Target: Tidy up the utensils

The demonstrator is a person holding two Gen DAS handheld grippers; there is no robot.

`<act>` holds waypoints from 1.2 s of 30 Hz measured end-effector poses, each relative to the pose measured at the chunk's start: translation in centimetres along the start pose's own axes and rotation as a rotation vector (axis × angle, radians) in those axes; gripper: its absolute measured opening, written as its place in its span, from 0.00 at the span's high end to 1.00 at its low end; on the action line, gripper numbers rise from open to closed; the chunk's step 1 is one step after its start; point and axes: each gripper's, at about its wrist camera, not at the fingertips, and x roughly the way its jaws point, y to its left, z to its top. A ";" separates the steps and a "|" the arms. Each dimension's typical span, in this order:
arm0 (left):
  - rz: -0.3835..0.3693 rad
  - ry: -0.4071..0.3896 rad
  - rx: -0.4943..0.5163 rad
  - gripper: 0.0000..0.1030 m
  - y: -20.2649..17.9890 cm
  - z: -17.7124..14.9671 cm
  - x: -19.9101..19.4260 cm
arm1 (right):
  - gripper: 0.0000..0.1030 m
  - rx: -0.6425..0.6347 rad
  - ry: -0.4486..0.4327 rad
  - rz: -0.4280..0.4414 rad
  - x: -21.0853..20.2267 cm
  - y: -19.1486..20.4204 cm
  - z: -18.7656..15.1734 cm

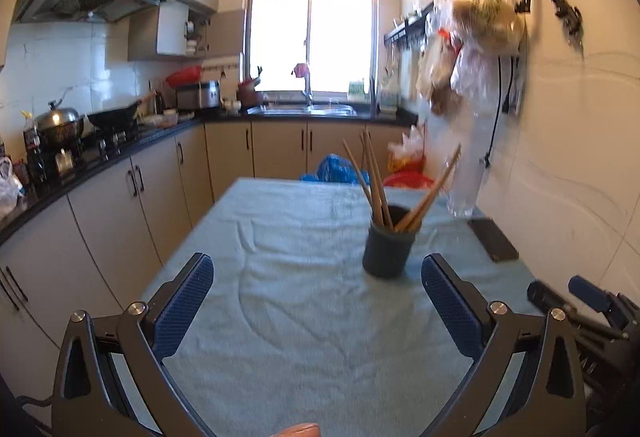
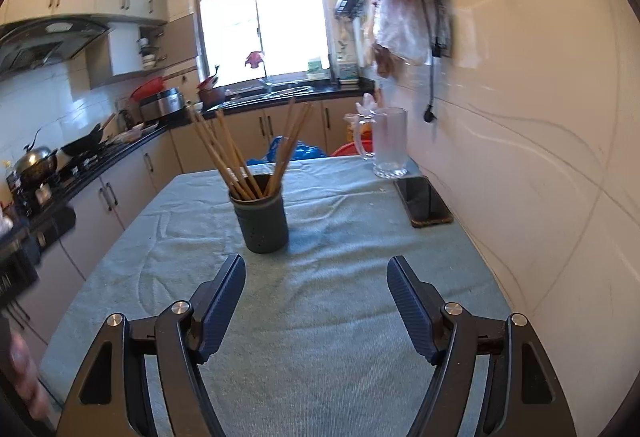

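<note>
1. The chopsticks (image 2: 240, 157) stand in the holder (image 2: 262, 223) with their long axes steep, tips up, lower ends hidden inside.
2. In the right wrist view one bunch leans toward 11 o'clock and a second bunch (image 2: 290, 145) leans toward 1 o'clock, so they fan into a V.
3. In the left wrist view the same chopsticks (image 1: 374, 183) show as one bunch tilted toward 11 o'clock and another (image 1: 434, 189) slanting toward 2 o'clock.
4. The holder (image 1: 388, 249) is a dark round cup standing upright on the towel-covered tabletop (image 2: 320, 317), near its middle.
5. The left claw (image 1: 316, 285) is spread wide with nothing between its blue pads; it is held low and level, pointing along the tabletop (image 1: 300, 317), with the holder just beyond the right pad at 1 o'clock.
6. The right claw (image 2: 316, 289) is likewise spread and holds nothing, aimed forward over the towel, with the holder at 11 o'clock ahead of the left pad and apart from it.
7. A phone (image 2: 424, 201) lies flat by the wall at 2 o'clock, and a glass mug (image 2: 390, 143) stands just behind it.
</note>
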 end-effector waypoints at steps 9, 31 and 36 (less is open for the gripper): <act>0.005 0.088 0.055 0.00 -1.1 -2.4 1.9 | 0.22 0.058 -0.002 -0.072 -0.1 -1.2 -1.7; -0.017 0.157 0.048 0.00 -0.1 -3.7 3.6 | 0.20 0.031 0.005 -0.104 0.8 0.4 -2.5; -0.022 0.173 0.037 0.00 0.0 -3.9 3.9 | 0.19 0.022 0.010 -0.102 0.9 0.7 -2.6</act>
